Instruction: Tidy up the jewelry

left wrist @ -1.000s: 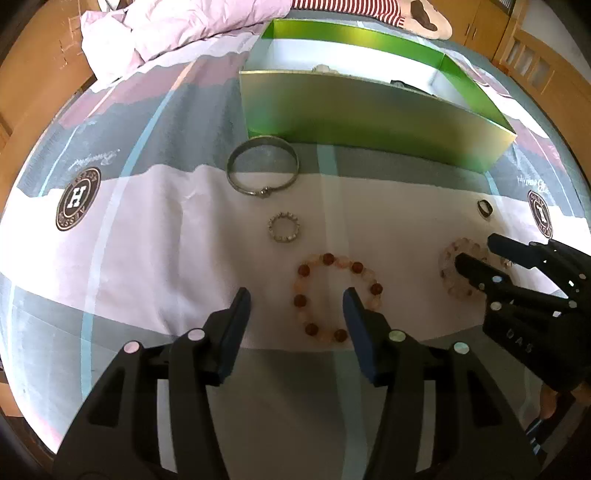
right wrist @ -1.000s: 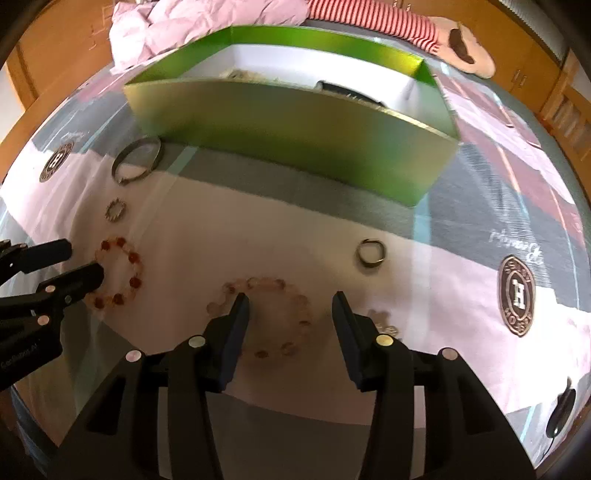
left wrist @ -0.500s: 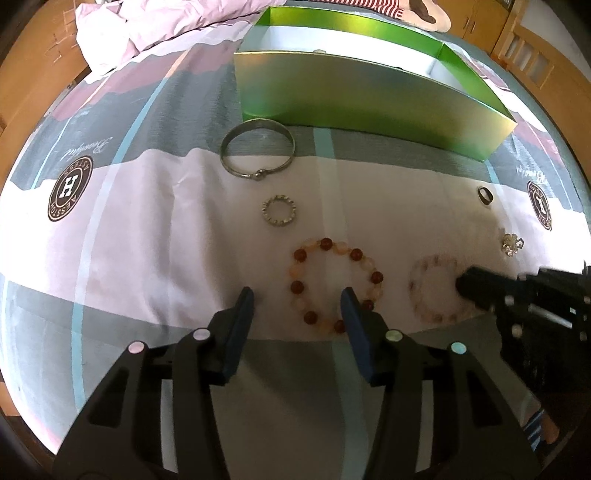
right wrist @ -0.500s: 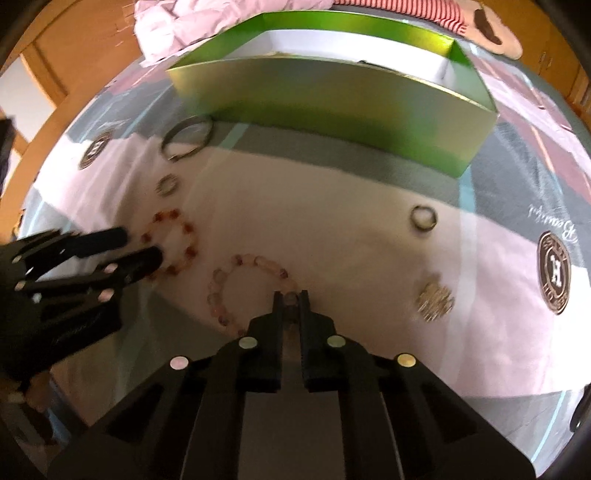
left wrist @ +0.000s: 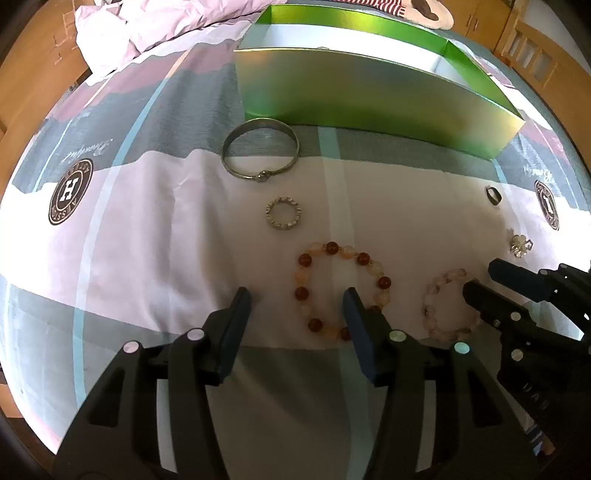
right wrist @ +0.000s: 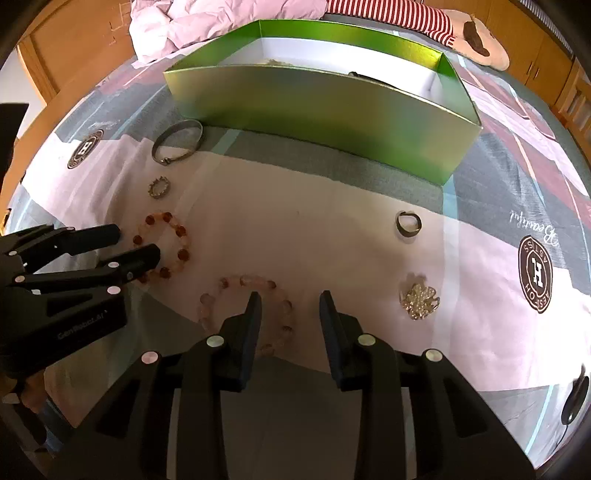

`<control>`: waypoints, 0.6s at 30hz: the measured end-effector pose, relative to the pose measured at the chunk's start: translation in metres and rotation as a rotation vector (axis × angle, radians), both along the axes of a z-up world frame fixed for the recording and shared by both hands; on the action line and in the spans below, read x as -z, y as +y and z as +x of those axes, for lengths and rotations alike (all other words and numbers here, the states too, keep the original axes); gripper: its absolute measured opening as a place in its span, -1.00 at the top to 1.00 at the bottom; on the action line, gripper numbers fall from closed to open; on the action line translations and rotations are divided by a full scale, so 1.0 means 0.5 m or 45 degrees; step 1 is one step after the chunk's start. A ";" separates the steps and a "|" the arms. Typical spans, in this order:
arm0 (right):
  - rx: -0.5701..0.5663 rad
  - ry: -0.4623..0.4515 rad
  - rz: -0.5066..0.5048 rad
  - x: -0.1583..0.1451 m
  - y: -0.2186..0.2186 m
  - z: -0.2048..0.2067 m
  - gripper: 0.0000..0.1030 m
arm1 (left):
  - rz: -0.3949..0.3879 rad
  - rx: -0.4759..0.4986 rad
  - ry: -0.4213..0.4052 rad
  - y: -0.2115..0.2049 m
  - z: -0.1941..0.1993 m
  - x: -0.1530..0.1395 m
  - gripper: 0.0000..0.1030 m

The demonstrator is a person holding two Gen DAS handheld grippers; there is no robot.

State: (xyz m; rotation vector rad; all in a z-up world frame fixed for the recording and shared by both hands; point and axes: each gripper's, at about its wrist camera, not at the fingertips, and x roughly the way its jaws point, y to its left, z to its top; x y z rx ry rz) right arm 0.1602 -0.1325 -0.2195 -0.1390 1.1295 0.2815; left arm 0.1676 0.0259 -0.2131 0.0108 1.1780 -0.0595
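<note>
— While the bangle (left wrist: 260, 149), the small beaded ring (left wrist: 283, 218) and the amber bracelet (left wrist: 341, 290) are lying outside the green box (left wrist: 369, 99), how are we doing?

— We're barely starting. Our left gripper (left wrist: 297, 308) is hovering, jaws apart, over the amber bracelet. Our right gripper's (right wrist: 290, 314) jaws, just reopening, are straddling the pale bracelet (right wrist: 245, 308), gripping nothing. The dark ring (right wrist: 408, 223) and brooch (right wrist: 419, 301) are waiting too.

bedsheet (left wrist: 155, 236) w/ logo | pink duvet (right wrist: 207, 22) | striped plush (right wrist: 399, 14) | wood cabinets (left wrist: 532, 55)
</note>
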 end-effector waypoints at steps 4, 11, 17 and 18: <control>0.008 0.000 -0.005 0.008 0.006 0.002 0.37 | 0.008 0.002 -0.004 -0.001 -0.001 0.003 -0.05; 0.022 -0.011 -0.017 0.009 0.007 0.001 0.37 | 0.010 0.002 -0.008 -0.002 0.001 0.005 -0.06; 0.042 -0.027 -0.044 0.012 0.020 -0.003 0.37 | 0.018 -0.001 -0.012 -0.005 0.001 0.008 -0.06; 0.045 -0.029 -0.048 0.013 0.022 -0.004 0.37 | 0.021 -0.001 -0.012 -0.003 0.000 0.007 -0.06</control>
